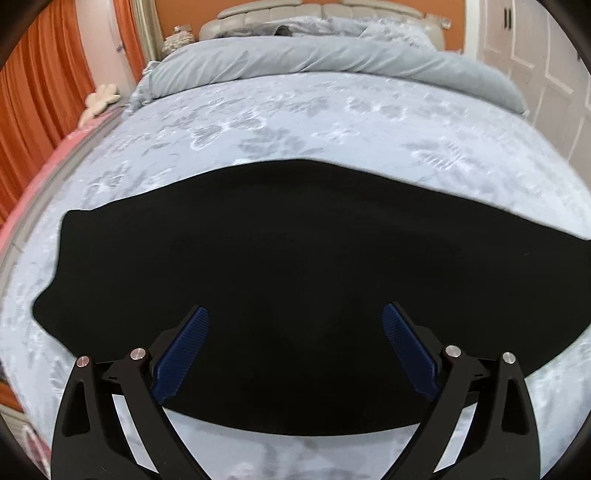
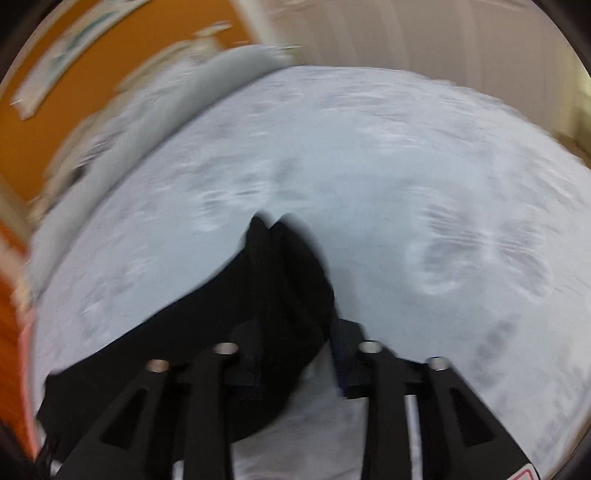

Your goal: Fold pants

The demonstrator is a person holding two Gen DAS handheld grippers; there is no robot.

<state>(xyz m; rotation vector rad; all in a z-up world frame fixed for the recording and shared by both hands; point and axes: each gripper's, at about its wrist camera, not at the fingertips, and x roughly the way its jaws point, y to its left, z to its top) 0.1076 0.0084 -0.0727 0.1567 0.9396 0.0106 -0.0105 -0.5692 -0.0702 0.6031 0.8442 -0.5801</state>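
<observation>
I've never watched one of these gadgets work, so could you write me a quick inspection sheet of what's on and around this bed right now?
Surface: bed sheet, pale blue with a leaf pattern, spread flat.
Job's things: black pants lying flat across the sheet; one end bunched up between the right gripper's fingers.
Clutter: grey duvet rolled back toward the headboard.
Grippers: left gripper open above the pants, nothing between the pads; right gripper closed on a fold of pants, picture blurred.
Cables: nothing seen.
Surroundings: orange curtains on the left, white wardrobe doors on the right.
</observation>
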